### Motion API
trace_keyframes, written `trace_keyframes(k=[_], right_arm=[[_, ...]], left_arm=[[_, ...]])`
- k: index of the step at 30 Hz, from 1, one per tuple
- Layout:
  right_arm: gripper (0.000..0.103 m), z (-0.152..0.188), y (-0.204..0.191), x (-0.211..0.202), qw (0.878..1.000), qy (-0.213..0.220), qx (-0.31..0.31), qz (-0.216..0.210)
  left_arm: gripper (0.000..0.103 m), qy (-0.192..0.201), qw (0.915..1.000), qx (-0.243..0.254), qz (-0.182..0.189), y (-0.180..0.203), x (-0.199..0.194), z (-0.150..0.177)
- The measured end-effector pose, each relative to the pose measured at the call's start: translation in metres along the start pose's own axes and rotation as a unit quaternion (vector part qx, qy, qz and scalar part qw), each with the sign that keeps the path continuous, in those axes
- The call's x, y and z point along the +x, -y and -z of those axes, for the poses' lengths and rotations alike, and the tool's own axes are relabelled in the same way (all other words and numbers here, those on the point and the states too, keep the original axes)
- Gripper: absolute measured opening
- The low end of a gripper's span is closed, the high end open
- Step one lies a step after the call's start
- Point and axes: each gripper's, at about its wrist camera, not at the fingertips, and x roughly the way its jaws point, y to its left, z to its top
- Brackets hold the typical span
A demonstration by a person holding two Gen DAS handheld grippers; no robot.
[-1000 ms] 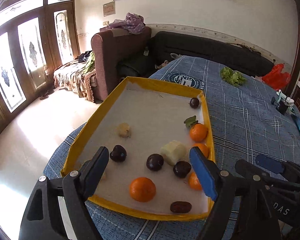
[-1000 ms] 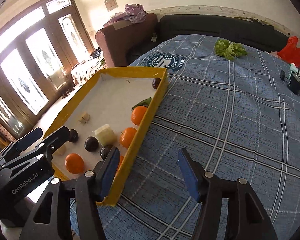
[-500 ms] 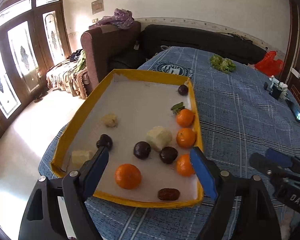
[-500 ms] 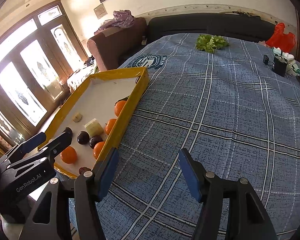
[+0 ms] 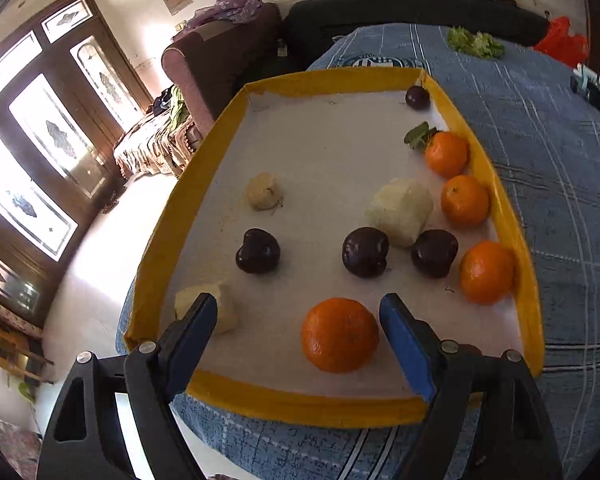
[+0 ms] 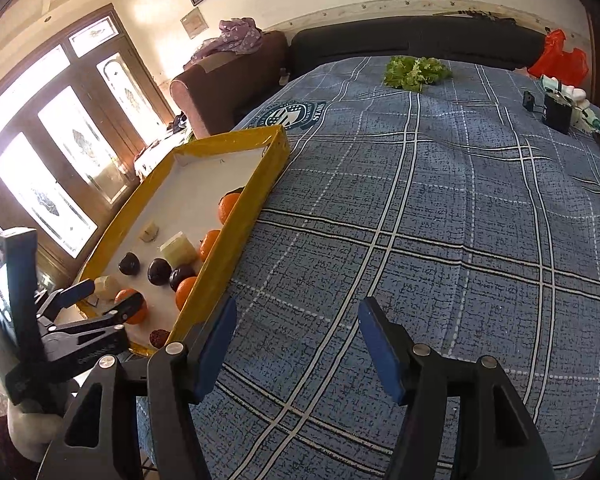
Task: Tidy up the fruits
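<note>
A yellow-rimmed tray (image 5: pixel 204 176) with a white floor lies on the blue plaid tablecloth (image 6: pixel 440 240). It holds several oranges, dark plums and pale peeled pieces. My left gripper (image 5: pixel 300 320) is open over the tray's near edge, with the nearest orange (image 5: pixel 340 334) between its fingers, close to the right one. Three oranges (image 5: pixel 465 200) line the tray's right wall. Dark plums (image 5: pixel 365 252) sit mid-tray. My right gripper (image 6: pixel 296 332) is open and empty above the bare cloth, right of the tray (image 6: pixel 240 232). The left gripper also shows in the right wrist view (image 6: pixel 100 300).
A bunch of green leaves (image 6: pixel 414 70) lies at the table's far side. A red bag (image 6: pixel 560 60) and small dark devices (image 6: pixel 556 110) sit at the far right. A brown armchair (image 5: pixel 220 64) and dark sofa stand behind the table. Glass doors are at left.
My left gripper has moved forward and down over the tray, so the nearest orange now lies between its fingers. My right gripper has drifted right, away from the tray, and stays open.
</note>
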Motion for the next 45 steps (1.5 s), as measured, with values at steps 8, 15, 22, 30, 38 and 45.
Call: trace_keyframes(k=[8, 15, 22, 30, 38, 45], right_arm=[[0.069, -0.003, 0.013, -0.003, 1.0, 0.008, 0.016, 0.009], [0.069, -0.005, 0.012, 0.007, 1.0, -0.004, 0.018, 0.005], [0.073, 0.0, -0.002, 0.004, 1.0, 0.001, 0.0, 0.017], [0.077, 0.023, -0.04, -0.004, 0.998, 0.02, -0.054, 0.029], [0.079, 0.036, -0.061, -0.02, 0.996, 0.034, -0.071, 0.031], [0.082, 0.044, -0.074, -0.035, 0.995, 0.051, -0.082, 0.037]], left_arm=[[0.083, 0.043, 0.999, -0.01, 0.007, 0.0, -0.015, -0.033], [0.084, 0.044, 0.9988, 0.021, -0.004, 0.02, 0.003, -0.048], [0.087, 0.126, 0.9889, -0.078, 0.017, -0.018, -0.045, -0.037], [0.099, 0.249, 0.9564, -0.151, 0.016, -0.036, -0.124, -0.001], [0.103, 0.315, 0.9308, -0.184, 0.013, -0.046, -0.179, 0.025], [0.103, 0.32, 0.9147, -0.245, 0.034, -0.068, -0.191, 0.044]])
